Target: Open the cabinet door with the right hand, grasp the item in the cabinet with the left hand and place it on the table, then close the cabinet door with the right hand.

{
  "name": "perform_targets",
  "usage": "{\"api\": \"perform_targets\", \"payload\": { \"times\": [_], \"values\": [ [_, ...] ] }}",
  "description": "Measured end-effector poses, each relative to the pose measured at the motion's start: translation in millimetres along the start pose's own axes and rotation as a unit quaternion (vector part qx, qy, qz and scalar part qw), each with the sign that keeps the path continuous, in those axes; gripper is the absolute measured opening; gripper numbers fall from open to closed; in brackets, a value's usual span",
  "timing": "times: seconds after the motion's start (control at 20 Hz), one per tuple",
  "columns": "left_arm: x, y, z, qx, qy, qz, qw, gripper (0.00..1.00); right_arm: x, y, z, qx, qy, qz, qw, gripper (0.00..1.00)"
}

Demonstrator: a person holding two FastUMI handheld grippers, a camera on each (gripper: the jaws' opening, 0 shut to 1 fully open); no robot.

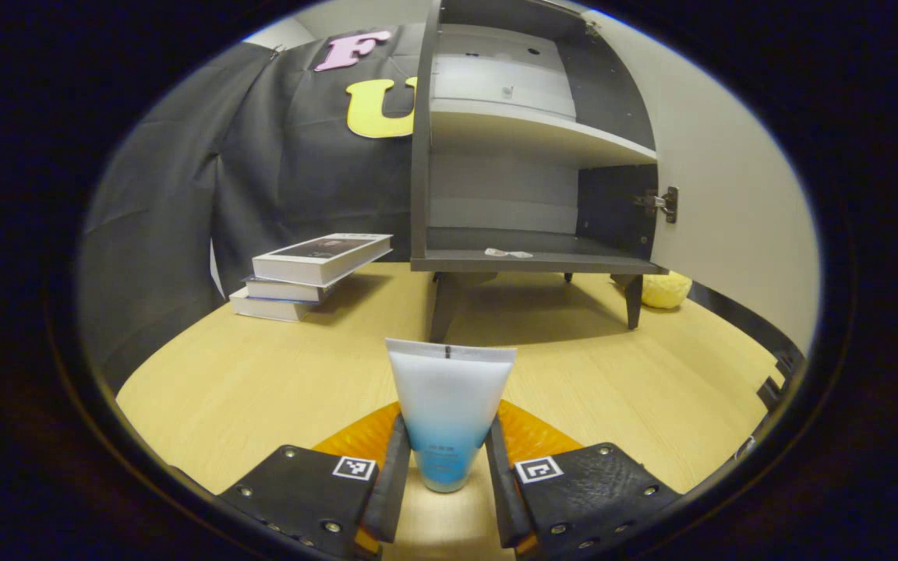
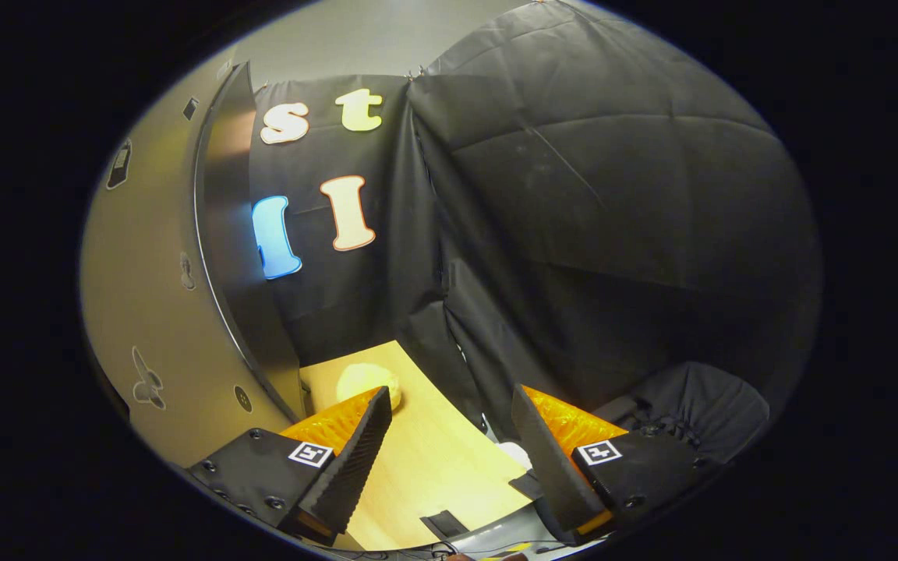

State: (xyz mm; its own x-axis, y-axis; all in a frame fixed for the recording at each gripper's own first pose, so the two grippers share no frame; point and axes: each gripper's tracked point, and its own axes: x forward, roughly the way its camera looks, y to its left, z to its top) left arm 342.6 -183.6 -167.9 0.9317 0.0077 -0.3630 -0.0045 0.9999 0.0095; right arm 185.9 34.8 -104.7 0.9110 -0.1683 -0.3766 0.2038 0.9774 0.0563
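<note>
In the left gripper view the left gripper has its two fingers pressed on both sides of a white and blue plastic tube, which stands on its cap on the pale wooden table. Behind it the dark grey cabinet stands with its beige door swung open, and a stack of three books lies to the left. In the right gripper view the right gripper has its fingers wide apart, holding nothing, just beside the open door, with a yellow sponge on the table beyond
</note>
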Motion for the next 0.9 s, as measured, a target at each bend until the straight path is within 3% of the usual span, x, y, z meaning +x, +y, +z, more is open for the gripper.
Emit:
{"api": "perform_targets", "payload": {
  "times": [0.2, 0.25, 0.3, 0.55, 0.75, 0.9],
  "values": [
    [-5, -1, -5, -0.003, 0.006, 0.001, 1.0, 0.55, 5, -1, -6, 0.0, 0.008, 0.0, 1.0, 0.98],
    [-5, -1, -5, -0.003, 0.006, 0.0, 1.0, 0.54, 5, -1, -7, 0.001, 0.009, 0.001, 1.0, 0.93],
    [-5, -1, -6, 0.0, 0.007, -0.002, 1.0, 0.53, 6, 0, -7, 0.001, 0.009, 0.001, 1.0, 0.98],
    [-8, -5, -5, 0.009, 0.01, -0.016, 1.0, 0.48, 5, -1, -12, -0.005, 0.01, 0.0, 1.0, 0.98],
    [-9, -8, 6, 0.001, 0.001, -0.031, 1.0, 0.95, 3, -4, -19, -0.005, 0.012, -0.002, 1.0, 0.98],
    [-17, -4, 19, -0.007, 0.0, -0.033, 0.999, 0.96, -2, -10, -22, -0.002, 0.012, -0.009, 1.0, 0.98]
  ]
}}
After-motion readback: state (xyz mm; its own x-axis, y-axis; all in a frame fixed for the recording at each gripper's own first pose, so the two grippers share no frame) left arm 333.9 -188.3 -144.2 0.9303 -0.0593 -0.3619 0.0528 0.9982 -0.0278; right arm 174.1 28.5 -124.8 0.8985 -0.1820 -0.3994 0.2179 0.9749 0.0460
